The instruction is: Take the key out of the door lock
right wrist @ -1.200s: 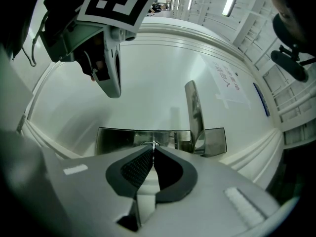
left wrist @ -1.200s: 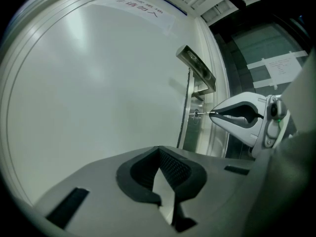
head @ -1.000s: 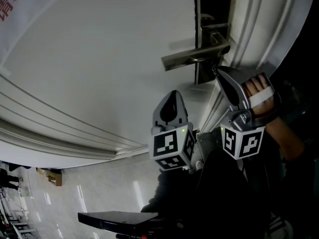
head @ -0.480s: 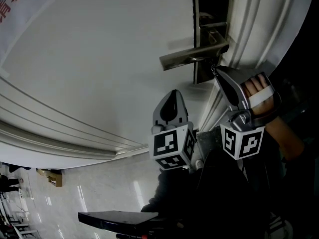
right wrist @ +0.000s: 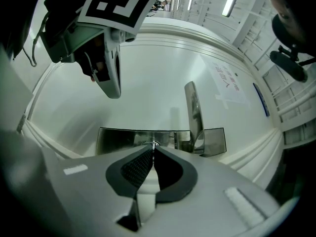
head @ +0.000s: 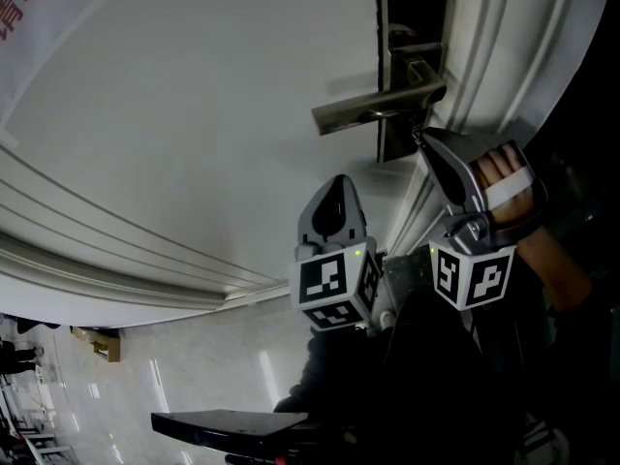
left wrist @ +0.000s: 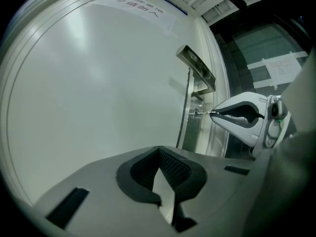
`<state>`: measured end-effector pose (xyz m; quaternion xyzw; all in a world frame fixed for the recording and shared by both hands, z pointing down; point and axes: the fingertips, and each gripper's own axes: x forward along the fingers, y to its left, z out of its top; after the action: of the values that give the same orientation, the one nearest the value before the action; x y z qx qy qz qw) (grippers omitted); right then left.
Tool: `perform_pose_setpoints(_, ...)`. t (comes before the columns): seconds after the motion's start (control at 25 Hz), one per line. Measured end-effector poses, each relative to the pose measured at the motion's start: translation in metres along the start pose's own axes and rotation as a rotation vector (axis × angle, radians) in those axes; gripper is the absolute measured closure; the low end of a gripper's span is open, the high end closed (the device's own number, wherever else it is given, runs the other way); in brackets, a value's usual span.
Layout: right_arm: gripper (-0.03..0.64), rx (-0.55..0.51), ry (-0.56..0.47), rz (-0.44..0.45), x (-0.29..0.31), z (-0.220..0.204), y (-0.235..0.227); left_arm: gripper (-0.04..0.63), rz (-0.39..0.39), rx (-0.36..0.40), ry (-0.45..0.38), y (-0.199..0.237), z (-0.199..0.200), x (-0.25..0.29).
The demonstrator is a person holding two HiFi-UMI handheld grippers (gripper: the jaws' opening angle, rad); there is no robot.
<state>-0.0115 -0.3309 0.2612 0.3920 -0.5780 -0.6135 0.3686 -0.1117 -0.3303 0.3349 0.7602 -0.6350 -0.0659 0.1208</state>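
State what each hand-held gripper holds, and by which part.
The right hand-held gripper pinches the small metal key by its outer end; the left hand-held gripper holds nothing.

door lock: polished metal | door: smooth matt white

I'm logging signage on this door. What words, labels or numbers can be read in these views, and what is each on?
Nothing is legible enough to quote.
Red characters on the door's white sheet, head view: cut off, unreadable.
Paper notice on the door, right gripper view: print too small.
Blue strip beside it: no legible text.
Paper taped to the dark panel, left gripper view: too blurred.
Marker cube: square patterns, no letters.
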Motion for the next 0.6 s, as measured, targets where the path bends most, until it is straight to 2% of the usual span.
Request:
perform_pose_setpoints(0.2, 0.606, 0.0, 0.001, 0.0, -0.0001, 0.0001, -0.0001, 0.595, -0.006, -0.005, 0.023, -0.0023, -0.0019, -0.0015)
perform_pose_setpoints(0.6, 0.606, -0.006, -0.001, -0.002, -0.0007, -0.0001, 0.0001, 0.595, -0.006, 0.0, 0.004, -0.0011, 0.0007, -0.0003)
